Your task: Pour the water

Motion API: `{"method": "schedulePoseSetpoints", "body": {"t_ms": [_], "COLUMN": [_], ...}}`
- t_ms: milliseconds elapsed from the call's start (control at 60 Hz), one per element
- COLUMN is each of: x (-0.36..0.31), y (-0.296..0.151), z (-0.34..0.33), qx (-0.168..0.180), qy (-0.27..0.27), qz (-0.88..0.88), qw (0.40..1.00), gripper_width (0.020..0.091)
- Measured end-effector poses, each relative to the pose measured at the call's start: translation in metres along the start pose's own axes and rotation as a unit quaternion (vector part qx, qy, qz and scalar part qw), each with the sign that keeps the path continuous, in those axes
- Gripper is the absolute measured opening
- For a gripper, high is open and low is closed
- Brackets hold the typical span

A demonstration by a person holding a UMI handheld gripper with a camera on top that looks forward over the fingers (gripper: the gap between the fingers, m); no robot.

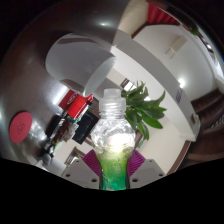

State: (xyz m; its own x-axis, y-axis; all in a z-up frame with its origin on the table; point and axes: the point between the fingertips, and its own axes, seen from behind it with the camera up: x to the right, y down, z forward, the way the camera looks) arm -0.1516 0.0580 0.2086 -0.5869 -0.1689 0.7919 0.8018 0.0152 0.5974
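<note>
The gripper jaws clamp the capped bottle, which, judging by the high grip, could swing and slip when tilted.

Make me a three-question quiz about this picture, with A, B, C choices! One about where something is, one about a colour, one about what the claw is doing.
1. Where is the plant?
A. behind the bottle
B. inside the bottle
C. on the cap

2. What colour is the bottle's cap?
A. red
B. white
C. black

3. What is the claw doing?
A. gripping the bottle
B. gripping the plant
C. hanging free

Answers: 1 A, its leaves show past the bottle. 2 B, the cap looks white. 3 A, both fingers sit against the bottle's lower part.
</note>
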Motion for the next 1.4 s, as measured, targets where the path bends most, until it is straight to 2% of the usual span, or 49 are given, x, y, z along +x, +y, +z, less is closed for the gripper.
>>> {"method": "schedulePoseSetpoints", "body": {"t_ms": [50, 317, 467, 533, 550, 650, 683, 700, 783, 800, 850, 900, 917, 1000, 1050, 1133, 1150, 1167, 1183, 1200, 1400], "x": [0.003, -0.007, -0.020, -0.027, -0.029, -0.040, -0.047, -0.046, -0.050, -0.051, -0.058, -0.064, -0.060, -0.080, -0.088, -0.104, -0.109, -0.114, -0.110, -0.108, -0.116], "y": [-0.009, -0.013, 0.001, 0.004, 0.005, 0.016, 0.001, 0.012, 0.006, -0.012, 0.000, 0.002, -0.022, -0.013, -0.016, -0.023, -0.025, -0.028, -0.027, -0.026, -0.016], "z": [0.000, 0.001, -0.009, -0.016, -0.017, -0.022, -0.024, -0.024, -0.026, -0.027, -0.030, -0.031, -0.030, -0.031, -0.029, -0.030, -0.031, -0.032, -0.031, -0.031, -0.033], "qx": [0.009, 0.005, 0.002, 0.002, -0.002, -0.006, -0.013, -0.005, 0.008, 0.003, 0.020, 0.024, 0.017, 0.032, 0.036, 0.031, 0.032, 0.033, 0.040, 0.047, 0.032], "qy": [0.004, -0.014, -0.058, -0.090, -0.098, -0.149, -0.152, -0.161, -0.194, -0.194, -0.222, -0.231, -0.225, -0.238, -0.232, -0.221, -0.220, -0.222, -0.209, -0.201, -0.188], "qz": [-0.023, -0.001, 0.198, 0.325, 0.356, 0.530, 0.580, 0.603, 0.710, 0.731, 0.774, 0.804, 0.815, 0.846, 0.858, 0.857, 0.856, 0.854, 0.857, 0.860, 0.884], "qw": [1.000, 1.000, 0.979, 0.941, 0.929, 0.835, 0.800, 0.781, 0.676, 0.654, 0.593, 0.547, 0.534, 0.476, 0.457, 0.464, 0.466, 0.469, 0.469, 0.467, 0.426], "gripper_width": [0.0300, 0.0295, 0.0296, 0.0293, 0.0315, 0.0325, 0.0323, 0.0324, 0.0323, 0.0323, 0.0322, 0.0324, 0.0324, 0.0324, 0.0323, 0.0323, 0.0329, 0.0370, 0.0336, 0.0333, 0.0332]}}
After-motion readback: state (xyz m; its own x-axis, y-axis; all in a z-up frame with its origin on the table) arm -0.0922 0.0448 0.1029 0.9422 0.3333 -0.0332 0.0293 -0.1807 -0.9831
